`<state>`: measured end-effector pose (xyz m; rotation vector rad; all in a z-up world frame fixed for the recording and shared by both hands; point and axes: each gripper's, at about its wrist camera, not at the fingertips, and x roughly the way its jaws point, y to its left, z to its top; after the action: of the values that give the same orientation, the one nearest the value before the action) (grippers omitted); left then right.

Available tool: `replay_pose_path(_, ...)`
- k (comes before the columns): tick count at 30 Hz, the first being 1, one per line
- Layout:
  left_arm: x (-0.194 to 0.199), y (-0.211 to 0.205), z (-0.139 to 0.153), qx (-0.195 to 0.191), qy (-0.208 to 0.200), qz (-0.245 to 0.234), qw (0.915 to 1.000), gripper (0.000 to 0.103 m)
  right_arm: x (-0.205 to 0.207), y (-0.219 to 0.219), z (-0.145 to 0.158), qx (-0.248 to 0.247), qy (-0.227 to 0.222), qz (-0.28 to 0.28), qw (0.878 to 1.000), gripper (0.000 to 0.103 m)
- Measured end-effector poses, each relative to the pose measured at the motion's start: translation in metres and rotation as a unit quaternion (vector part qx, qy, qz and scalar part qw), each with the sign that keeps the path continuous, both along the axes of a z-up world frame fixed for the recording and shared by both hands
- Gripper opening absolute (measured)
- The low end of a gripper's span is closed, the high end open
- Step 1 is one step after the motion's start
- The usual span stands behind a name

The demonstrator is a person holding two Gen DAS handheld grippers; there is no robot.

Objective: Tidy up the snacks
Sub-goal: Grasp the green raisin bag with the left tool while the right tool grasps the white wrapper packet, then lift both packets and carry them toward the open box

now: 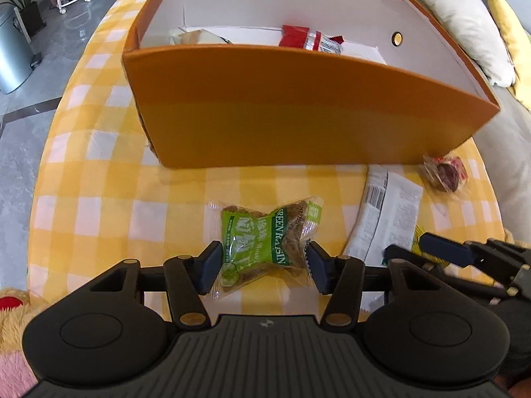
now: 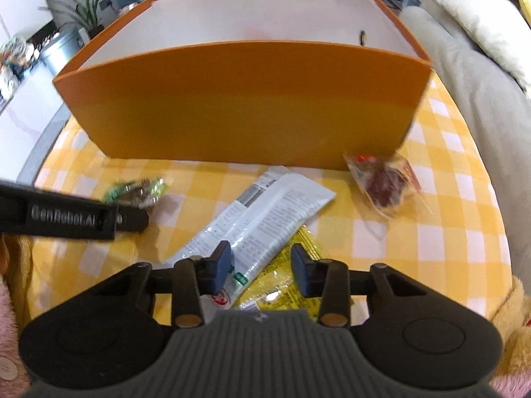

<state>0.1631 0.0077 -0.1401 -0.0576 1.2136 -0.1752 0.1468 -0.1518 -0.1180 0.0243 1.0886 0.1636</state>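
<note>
Crinkly green raisin packet (image 1: 265,248) between left gripper (image 1: 262,265) fingers (image 1: 209,265).

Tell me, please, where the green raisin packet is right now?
The raisin packet lies on the checked cloth in front of the orange box, between the open left gripper fingers.

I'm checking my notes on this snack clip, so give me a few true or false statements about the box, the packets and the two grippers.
1. The left gripper is open around the green packet. True.
2. The orange box is empty. False: a red packet and others lie inside.
3. The white packet overlaps the yellow packet. True.
4. The right gripper is shut on the white packet. False: it is open above it.
</note>
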Motion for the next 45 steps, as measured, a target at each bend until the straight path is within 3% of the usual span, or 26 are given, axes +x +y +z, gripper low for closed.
replay_pose_path(2,-0.001,0.001,0.0,0.004,-0.001,0.003,1.0,0.062,-0.002,-0.006,0.003,0.014,0.001,-0.021,1.0,0.042)
replay_pose_path(3,-0.001,0.003,0.001,0.008,0.0,0.008,0.9999,0.062,-0.001,-0.008,0.005,0.027,0.003,-0.031,0.999,0.051)
replay_pose_path(5,0.0,0.007,0.002,0.018,0.002,0.021,0.9996,0.062,-0.001,-0.007,0.008,0.04,0.0,-0.039,0.998,0.059)
replay_pose_path(7,0.001,0.015,0.001,0.017,0.004,0.033,0.9993,0.061,0.002,0.003,0.008,0.031,-0.001,-0.03,0.999,0.063)
replay_pose_path(9,0.001,0.022,0.001,0.002,0.007,0.045,0.999,0.061,0.004,0.012,0.006,0.023,0.001,-0.029,0.999,0.075)
replay_pose_path(15,0.003,0.035,-0.002,-0.016,0.009,0.07,0.9974,0.061,0.018,0.028,-0.005,0.01,0.03,-0.055,0.998,0.078)
replay_pose_path(19,0.005,0.04,-0.003,-0.03,0.013,0.077,0.9965,0.063,0.024,0.038,-0.016,-0.015,0.026,-0.05,0.998,0.083)
replay_pose_path(25,0.005,0.039,-0.005,-0.029,0.013,0.073,0.9968,0.064,0.018,0.054,-0.023,-0.061,0.001,-0.004,0.998,0.078)
replay_pose_path(33,0.003,0.032,-0.006,-0.007,0.009,0.064,0.9979,0.07,0.001,0.045,-0.024,-0.077,-0.024,0.046,0.996,0.06)
replay_pose_path(38,0.004,0.029,-0.008,0.009,0.008,0.064,0.9979,0.075,-0.008,0.038,-0.022,-0.076,-0.027,0.075,0.994,0.057)
replay_pose_path(45,0.0,0.022,-0.006,0.021,-0.011,0.048,0.9986,0.065,-0.014,0.019,-0.016,-0.029,-0.026,0.074,0.996,0.06)
